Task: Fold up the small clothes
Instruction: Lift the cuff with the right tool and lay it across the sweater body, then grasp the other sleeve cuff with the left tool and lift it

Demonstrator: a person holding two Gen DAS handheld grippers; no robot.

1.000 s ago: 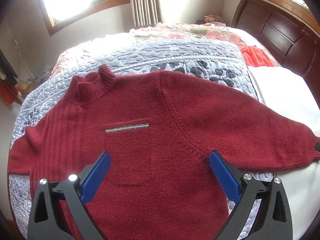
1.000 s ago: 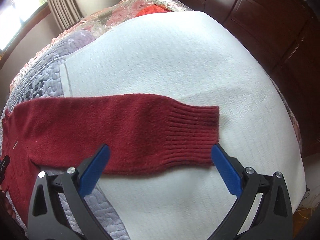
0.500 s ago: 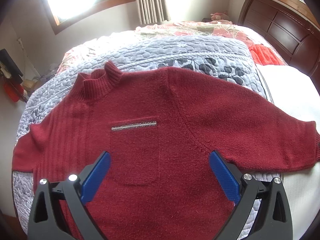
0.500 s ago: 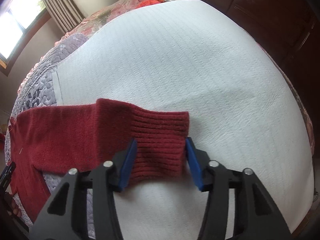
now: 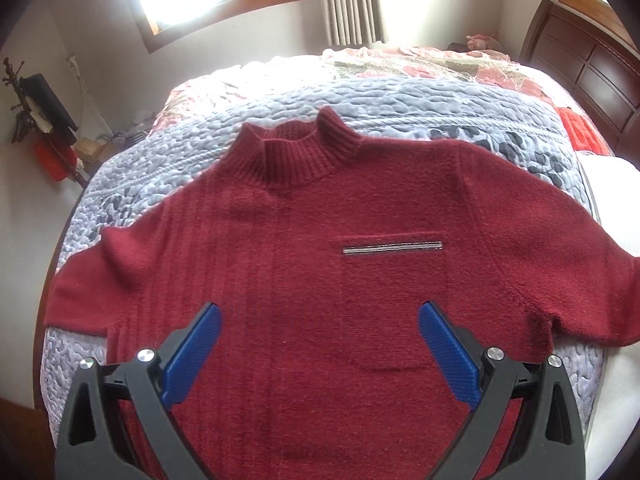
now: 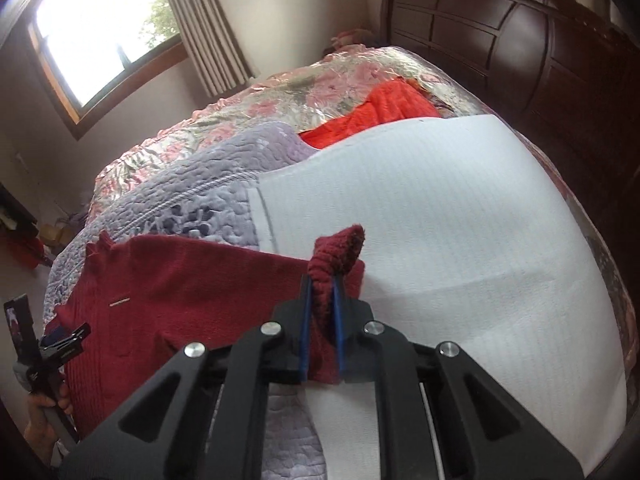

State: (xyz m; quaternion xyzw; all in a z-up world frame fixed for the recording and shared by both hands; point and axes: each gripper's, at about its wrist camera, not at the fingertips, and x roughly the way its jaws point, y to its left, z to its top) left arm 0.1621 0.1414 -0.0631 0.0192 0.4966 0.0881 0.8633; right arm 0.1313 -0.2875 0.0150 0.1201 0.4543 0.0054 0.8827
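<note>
My right gripper (image 6: 320, 300) pinches the sweater's (image 5: 320, 280) cuff (image 6: 338, 252), lifted at twelve o'clock; my left gripper (image 5: 320, 344) hangs spread above the chest. Flat on the bed (image 6: 460, 240), nothing folded yet.

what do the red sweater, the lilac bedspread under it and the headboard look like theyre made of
Red sweater: seemingly wool or a wool-like knit, fuzzy matte nap, ribbed collar and cuff.
Lilac bedspread: looks like quilted fabric, with a puffy pebbled stitch pattern and a soft sheen.
Headboard: apparently dark wood with a smooth, slightly glossy finish and raised panels; solid or veneer cannot be told.
</note>
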